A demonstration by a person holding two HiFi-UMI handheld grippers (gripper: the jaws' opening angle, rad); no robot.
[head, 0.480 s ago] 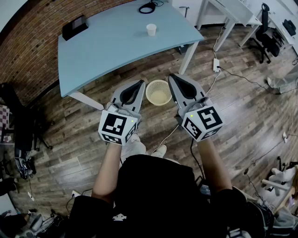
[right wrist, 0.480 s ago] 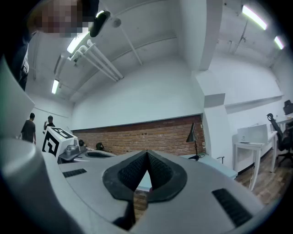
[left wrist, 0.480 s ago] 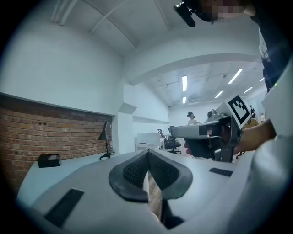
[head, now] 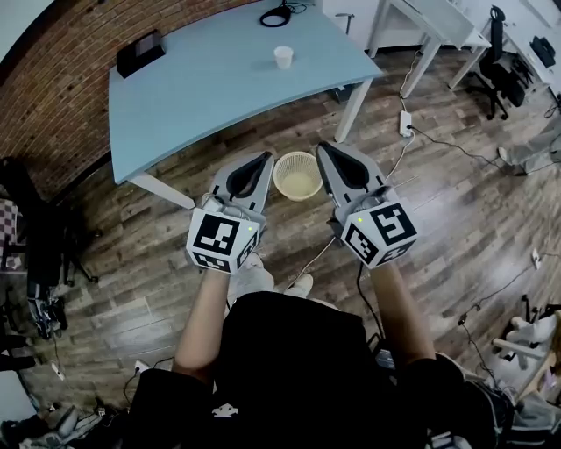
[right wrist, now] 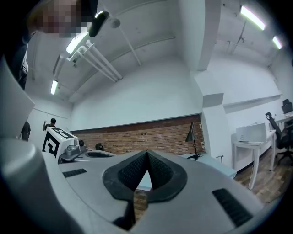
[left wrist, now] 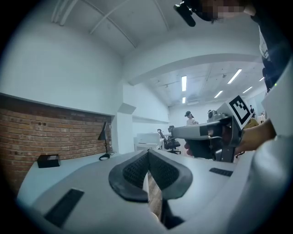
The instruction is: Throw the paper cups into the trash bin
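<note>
A white paper cup [head: 282,57] stands upright on the far side of the light blue table [head: 202,88]. On the wooden floor in front of the table sits the round mesh trash bin [head: 298,174], pale inside. My left gripper [head: 264,159] hovers just left of the bin and my right gripper [head: 323,147] just right of it, both held level and pointing towards the table. Each one's jaws meet at the tips with nothing between them, as the left gripper view [left wrist: 147,153] and the right gripper view [right wrist: 147,153] show. The cup is far beyond both.
A black box [head: 140,51] and a coiled black cable [head: 278,14] lie on the table. White desks [head: 438,17] and an office chair [head: 504,48] stand at the right. A power strip with cords [head: 408,123] lies on the floor. Brick wall [head: 53,114] on the left.
</note>
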